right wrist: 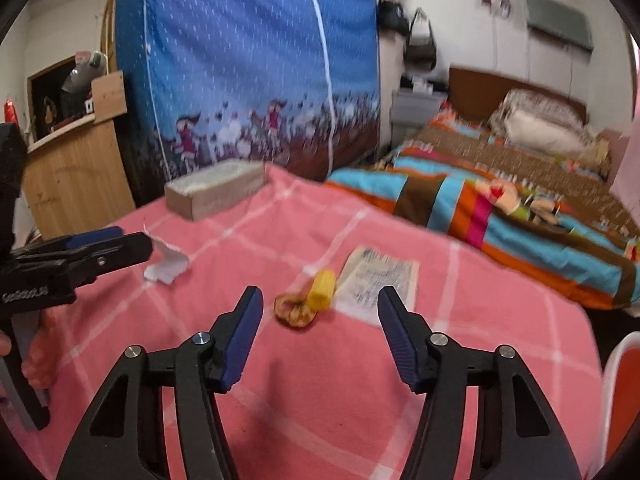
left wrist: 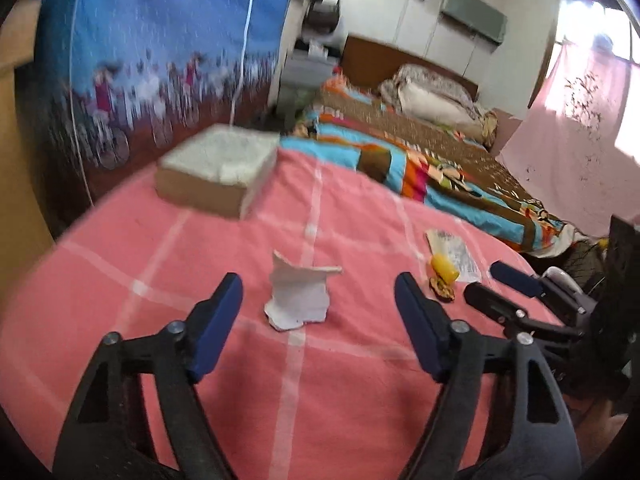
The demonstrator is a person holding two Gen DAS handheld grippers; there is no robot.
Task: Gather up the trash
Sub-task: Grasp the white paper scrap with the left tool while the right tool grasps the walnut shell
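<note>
Two pairs of tongs hang over a pink checked blanket (left wrist: 120, 280) — which one is nearer which scrap?

— Left tongs (left wrist: 318, 292) sit squarely behind the torn white paper (left wrist: 298, 296). It stands crumpled and partly upright straight ahead of them, centred in the gap, just beyond the blue tips. Nothing touches it; the jaws are spread wide and empty.

— And the right tongs (right wrist: 320, 304)?

— Also apart and empty, though set narrower. Just ahead of them lies a curled brown peel (right wrist: 294, 312), slightly left of the centre line, with a small yellow piece (right wrist: 322, 290) touching its far edge. A printed slip of paper (right wrist: 380, 280) lies flat beyond, angled off to the right, its near corner by the right-hand pad.

— So each hand has its own target?

— That is my reading: white paper for the left, peel and yellow piece for the right. The yellow piece's long axis runs roughly away from the tongs, so the pads would likely close across its narrow width.

— Where would the scraps go?

— A cardboard box (left wrist: 216, 172) with pale filling sits further back on the blanket, well apart from the scraps and on the left hand's side. Whether it is the bin, I cannot tell.
</note>
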